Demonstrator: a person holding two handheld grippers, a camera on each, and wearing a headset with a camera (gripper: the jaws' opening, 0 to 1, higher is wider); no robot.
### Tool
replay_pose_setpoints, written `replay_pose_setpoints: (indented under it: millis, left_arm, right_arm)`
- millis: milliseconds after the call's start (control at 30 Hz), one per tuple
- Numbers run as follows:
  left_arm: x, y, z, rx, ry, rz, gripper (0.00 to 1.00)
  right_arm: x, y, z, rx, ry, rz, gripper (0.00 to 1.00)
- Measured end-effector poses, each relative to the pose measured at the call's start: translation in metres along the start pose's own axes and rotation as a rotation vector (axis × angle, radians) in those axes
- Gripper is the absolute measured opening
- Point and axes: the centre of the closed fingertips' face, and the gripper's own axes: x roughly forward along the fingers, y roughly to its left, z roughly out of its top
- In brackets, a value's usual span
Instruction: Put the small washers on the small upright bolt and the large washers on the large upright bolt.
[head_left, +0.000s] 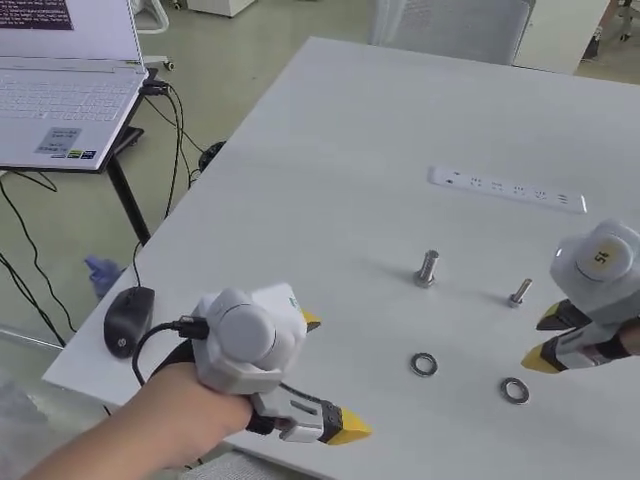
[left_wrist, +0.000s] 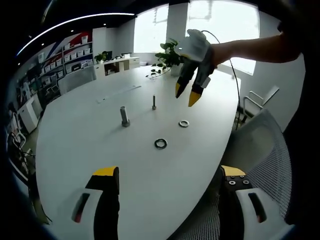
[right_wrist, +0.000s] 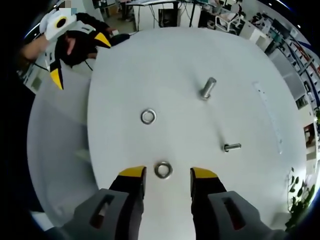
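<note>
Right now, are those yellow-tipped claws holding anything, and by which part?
Nothing is held. The left gripper and right gripper are both open; a washer lies on the table between the right one's jaws, touching neither.

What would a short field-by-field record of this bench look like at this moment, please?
large bolt: upright on the table, no washer on it
small bolt: upright, no washer on it
left washer: flat on the table, apart from both bolts
right washer: flat on the table, just ahead of the right claw's tips
left claw: open, holding nothing
right claw: open, holding nothing
power strip: beyond the bolts in the head view
</note>
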Motion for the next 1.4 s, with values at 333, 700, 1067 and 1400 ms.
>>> replay_pose_setpoints:
  millis: [333, 700, 1067, 1400]
  left_arm:
    - [0.0, -0.003, -0.001, 0.01, 0.006, -0.001, 0.81]
    - [0.0, -0.003, -0.001, 0.014, 0.009, -0.001, 0.81]
    - [-0.001, 0.0, -0.003, 0.007, 0.01, 0.003, 0.81]
    - [-0.001, -0.001, -0.004, 0.002, 0.013, 0.005, 0.81]
  right_arm:
    - [0.015, 0.012, -0.02, -0.038, 0.007, 0.022, 0.4]
    - [0.049, 0.012, -0.032, -0.088, 0.037, 0.032, 0.39]
    - [0.069, -0.001, -0.04, -0.092, 0.058, 0.03, 0.39]
    - [0.073, 0.0, -0.043, -0.098, 0.067, 0.033, 0.39]
